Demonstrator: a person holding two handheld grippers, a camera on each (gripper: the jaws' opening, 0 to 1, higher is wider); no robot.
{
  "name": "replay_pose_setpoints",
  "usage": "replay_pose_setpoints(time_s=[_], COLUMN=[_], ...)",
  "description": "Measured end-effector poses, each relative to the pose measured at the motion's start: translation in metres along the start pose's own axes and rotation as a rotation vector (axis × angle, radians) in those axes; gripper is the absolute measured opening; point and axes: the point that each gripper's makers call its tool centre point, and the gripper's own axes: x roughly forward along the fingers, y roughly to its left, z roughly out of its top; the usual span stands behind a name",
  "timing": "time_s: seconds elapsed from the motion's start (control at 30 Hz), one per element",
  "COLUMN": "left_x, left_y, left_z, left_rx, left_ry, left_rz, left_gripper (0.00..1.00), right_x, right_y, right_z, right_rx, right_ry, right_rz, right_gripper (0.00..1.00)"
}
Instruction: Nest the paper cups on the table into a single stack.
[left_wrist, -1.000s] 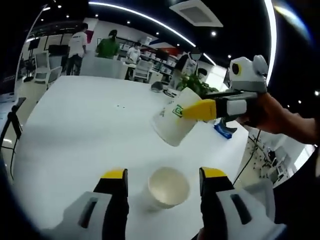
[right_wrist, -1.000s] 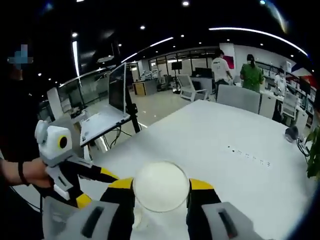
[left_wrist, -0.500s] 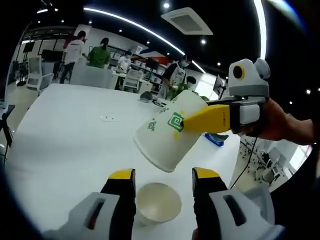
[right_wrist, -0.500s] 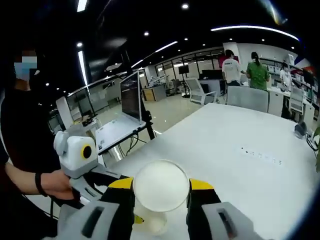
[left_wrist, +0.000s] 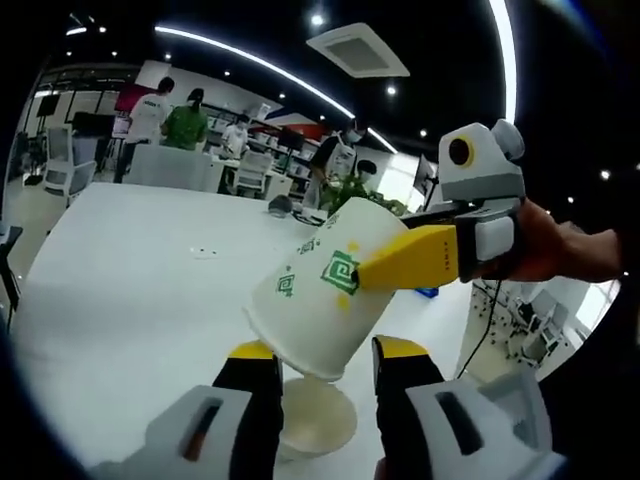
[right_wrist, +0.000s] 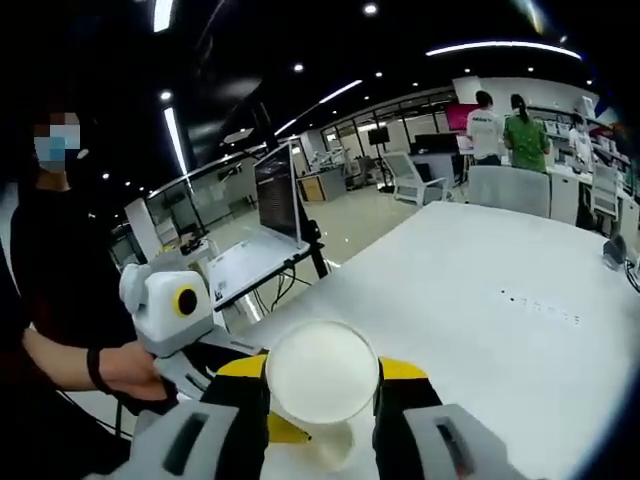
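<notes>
White worktop (left_wrist: 130, 270) carries an upright paper cup (left_wrist: 315, 420) between the left claw's (left_wrist: 318, 365) wide-open yellow jaws. Just above it, tilted, a green-printed paper cup (left_wrist: 320, 290) is clamped in the right claw (right_wrist: 322, 372), its base nearly over the lower cup's mouth.

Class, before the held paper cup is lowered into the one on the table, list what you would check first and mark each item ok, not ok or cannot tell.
1. Right tongs grip the held cup: ok, jaws closed on its sides.
2. Lower cup upright, mouth open: ok.
3. Left tongs steadying the lower cup: cannot tell; the jaws flank it, contact unclear.
4. Held cup's base over the lower cup's mouth: ok, roughly above it.
5. Held cup upright for nesting: not ok, tilted in the left gripper view.
6. Table around the cups free of obstacles: ok.
</notes>
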Motion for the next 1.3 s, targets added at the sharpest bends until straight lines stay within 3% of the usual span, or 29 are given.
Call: replay_pose_setpoints(time_s=[0.33,0.87,1.17,1.3], left_x=[-0.005,-0.018,-0.022,-0.022], left_y=[-0.002,-0.01,-0.016,-0.019], left_z=[-0.002,-0.009,-0.017,-0.019], left_rx=[0.006,0.094,0.25,0.276], left_ry=[0.001,0.035,0.129,0.141], left_rz=[0.002,-0.037,-0.07,-0.091], left_gripper=[0.28,0.19,0.15,0.13], right_x=[0.002,-0.001,-0.005,-0.006], right_y=[0.014,0.018,0.026,0.023], right_z=[-0.002,-0.032,-0.043,-0.049], right_rx=[-0.002,-0.052,-0.074,-0.072], right_ry=[0.008,0.139,0.211,0.234], right_rz=[0.065,0.155,0.22,0.246], right_gripper=[0.39,0.41,0.42,0.43])
